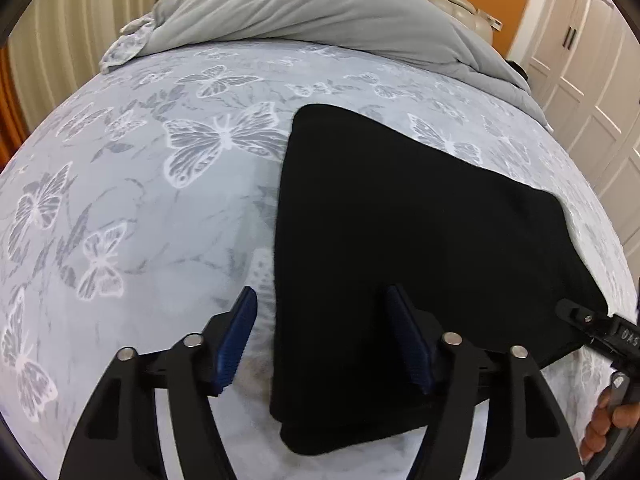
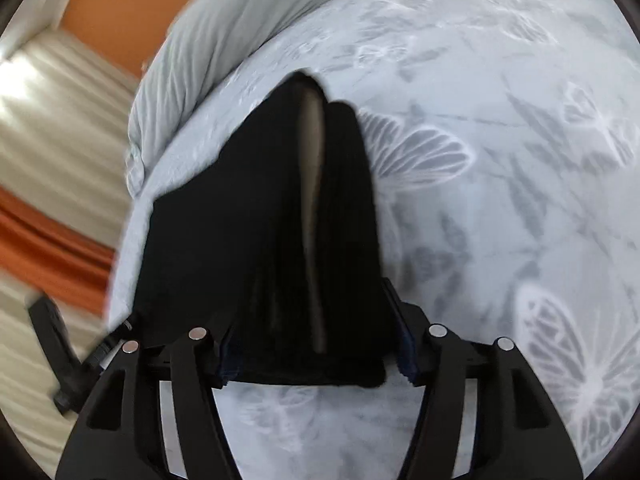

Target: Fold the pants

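black pants (image 1: 420,248) folded near bed (image 1: 140,220) edge, left gripper (image 1: 320,340) released straddling pants edge, right gripper (image 2: 316,356) grasping pants fold

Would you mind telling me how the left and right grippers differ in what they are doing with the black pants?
The left gripper straddles the edge of the flat pants; the right gripper has a raised bunch of them between its fingers. The left gripper's fingers stand clear; the right's are nearly hidden by fabric. Both point down at the butterfly bedsheet.
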`<action>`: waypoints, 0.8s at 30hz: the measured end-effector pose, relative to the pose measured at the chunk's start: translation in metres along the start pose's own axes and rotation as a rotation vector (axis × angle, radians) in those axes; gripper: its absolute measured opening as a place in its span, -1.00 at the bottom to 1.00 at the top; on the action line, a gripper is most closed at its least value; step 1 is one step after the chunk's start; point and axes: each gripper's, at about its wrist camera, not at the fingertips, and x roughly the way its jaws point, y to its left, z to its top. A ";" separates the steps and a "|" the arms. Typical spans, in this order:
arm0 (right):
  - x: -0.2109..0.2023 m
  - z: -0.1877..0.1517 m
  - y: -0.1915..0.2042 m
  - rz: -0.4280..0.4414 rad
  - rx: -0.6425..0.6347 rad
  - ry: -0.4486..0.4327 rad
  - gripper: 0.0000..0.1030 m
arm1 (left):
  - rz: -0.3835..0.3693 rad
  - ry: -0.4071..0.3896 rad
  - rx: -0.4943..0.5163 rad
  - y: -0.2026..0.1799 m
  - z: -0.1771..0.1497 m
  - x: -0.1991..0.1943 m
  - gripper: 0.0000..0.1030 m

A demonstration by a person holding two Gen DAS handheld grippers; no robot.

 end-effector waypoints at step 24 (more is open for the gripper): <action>-0.029 -0.006 0.058 -0.155 -0.267 -0.094 -0.91 | 0.124 -0.064 0.019 -0.009 -0.011 -0.032 0.39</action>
